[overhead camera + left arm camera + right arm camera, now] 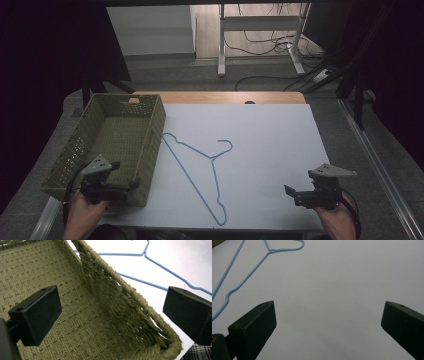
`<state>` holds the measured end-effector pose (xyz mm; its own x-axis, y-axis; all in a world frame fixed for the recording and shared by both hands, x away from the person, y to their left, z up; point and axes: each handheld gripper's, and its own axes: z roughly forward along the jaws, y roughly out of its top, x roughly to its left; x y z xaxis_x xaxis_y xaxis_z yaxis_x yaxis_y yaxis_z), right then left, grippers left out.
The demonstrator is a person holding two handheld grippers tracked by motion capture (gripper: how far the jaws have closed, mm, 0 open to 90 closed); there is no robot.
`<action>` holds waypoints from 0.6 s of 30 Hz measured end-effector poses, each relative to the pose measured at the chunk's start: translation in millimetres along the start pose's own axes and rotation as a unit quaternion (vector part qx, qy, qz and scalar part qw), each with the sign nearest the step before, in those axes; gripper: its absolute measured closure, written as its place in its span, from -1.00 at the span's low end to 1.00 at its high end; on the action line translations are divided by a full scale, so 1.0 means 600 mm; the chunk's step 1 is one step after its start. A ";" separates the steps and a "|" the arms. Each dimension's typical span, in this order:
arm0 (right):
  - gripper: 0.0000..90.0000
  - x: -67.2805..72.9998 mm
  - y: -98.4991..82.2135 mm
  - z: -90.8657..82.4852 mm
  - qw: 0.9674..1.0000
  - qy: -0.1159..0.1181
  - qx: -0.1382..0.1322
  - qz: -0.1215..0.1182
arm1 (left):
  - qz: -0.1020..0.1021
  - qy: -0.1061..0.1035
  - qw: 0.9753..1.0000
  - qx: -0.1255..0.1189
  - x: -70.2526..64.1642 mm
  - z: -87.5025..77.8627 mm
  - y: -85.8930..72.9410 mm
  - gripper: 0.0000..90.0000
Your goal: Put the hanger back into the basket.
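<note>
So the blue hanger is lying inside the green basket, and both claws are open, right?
Not quite. The blue hanger lies on the white table beside the green basket, not inside it, as the high view shows. Both claws, left and right, are indeed open.

Jaws wide over basket [82,315] rim; hanger [150,260] beyond

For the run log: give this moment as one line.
left gripper: open, over basket rim | right gripper: open, empty | hanger: flat on table, untouched
</note>
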<state>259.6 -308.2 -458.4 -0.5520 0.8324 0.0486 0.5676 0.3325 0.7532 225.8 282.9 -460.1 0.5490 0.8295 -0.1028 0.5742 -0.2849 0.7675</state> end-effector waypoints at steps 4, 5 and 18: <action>-1.00 0.001 0.000 0.003 1.000 0.001 -0.002 0.005 | 0.012 0.006 1.000 0.007 -0.004 0.002 0.002 -0.96; -1.00 0.001 0.000 0.003 1.000 0.001 -0.002 0.005 | 0.012 0.006 1.000 0.007 -0.004 0.002 0.002 -0.95; -1.00 0.007 0.003 0.005 1.000 0.003 -0.001 0.001 | 0.000 -0.007 1.000 0.001 -0.005 0.002 0.005 -0.93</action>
<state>260.1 -302.9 -458.7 -0.5542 0.8307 0.0532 0.5676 0.3303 0.7541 226.5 279.2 -458.2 0.5565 0.8233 -0.1120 0.5754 -0.2846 0.7667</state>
